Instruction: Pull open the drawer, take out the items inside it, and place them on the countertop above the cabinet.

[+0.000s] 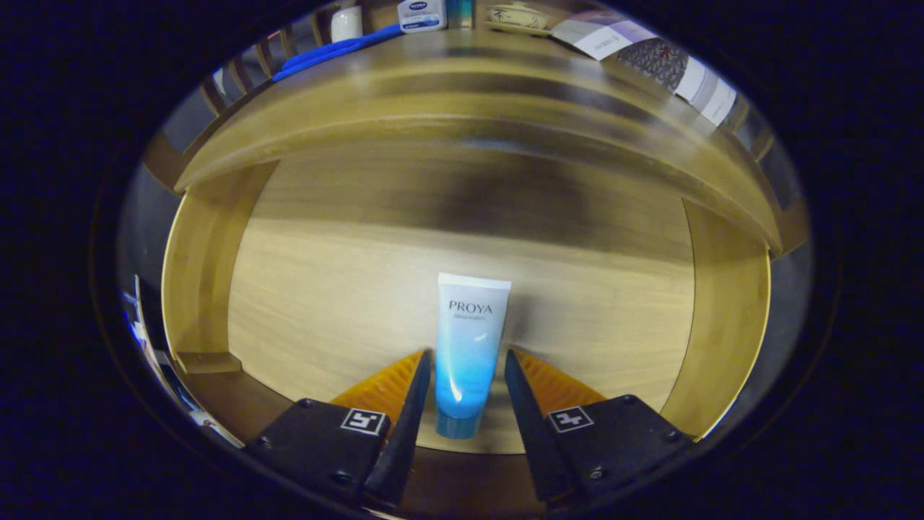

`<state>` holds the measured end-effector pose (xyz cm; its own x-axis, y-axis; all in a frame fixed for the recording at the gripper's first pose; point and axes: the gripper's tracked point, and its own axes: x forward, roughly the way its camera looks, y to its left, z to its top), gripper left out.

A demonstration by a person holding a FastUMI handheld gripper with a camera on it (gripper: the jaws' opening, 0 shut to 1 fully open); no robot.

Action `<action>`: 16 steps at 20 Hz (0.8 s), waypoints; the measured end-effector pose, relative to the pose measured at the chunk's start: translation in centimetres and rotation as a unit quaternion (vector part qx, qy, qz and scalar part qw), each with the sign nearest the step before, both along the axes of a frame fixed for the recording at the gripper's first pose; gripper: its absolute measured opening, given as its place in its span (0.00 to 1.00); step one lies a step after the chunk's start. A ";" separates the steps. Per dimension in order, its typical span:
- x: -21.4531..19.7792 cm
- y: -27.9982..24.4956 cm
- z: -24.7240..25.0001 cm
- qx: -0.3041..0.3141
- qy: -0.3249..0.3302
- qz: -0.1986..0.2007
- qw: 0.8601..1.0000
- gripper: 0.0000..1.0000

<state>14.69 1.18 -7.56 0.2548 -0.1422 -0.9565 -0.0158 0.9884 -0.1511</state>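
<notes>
The tube (pixel 468 354) lies flat on the wooden floor of the open drawer (pixel 317 289), cap end toward the camera and flat crimped end pointing to twelve o'clock. Its lower half sits between the two fingers of the gripper (pixel 468 361), which stand a little apart, one at the tube's nine o'clock and one at its three o'clock. A thin gap seems to show on each side, so I judge the fingers not yet pressing.

The step in hand looks like the grasp. To do it well, the fingers should close evenly on the tube's body, not on the cap, since a soft tube can squirt out forward if pinched near a tapered end. Keeping the fingers low and level with the drawer floor should help both pads meet it squarely. Then it wants a straight lift clear of the drawer walls.

The countertop (pixel 462 72) lies at twelve o'clock beyond the drawer, already bearing a jar (pixel 421 14), a blue item (pixel 332 52) and papers (pixel 650 58).
</notes>
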 end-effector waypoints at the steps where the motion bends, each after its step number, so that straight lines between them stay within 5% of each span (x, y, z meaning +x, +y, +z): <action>1: 0.0 -0.1 -0.2 -0.001 0.003 0.001 1.000 0.67; 6: -0.3 -0.1 -0.4 -0.022 -0.001 0.014 1.000 0.62; 9: 0.0 -0.4 -0.3 -0.025 -0.011 0.015 1.000 0.48; 16: -1.1 -0.4 2.5 -0.008 -0.050 0.014 0.999 0.45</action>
<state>13.58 0.78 -5.10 0.3533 -0.1483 -0.9237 -0.0274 0.9853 -0.1687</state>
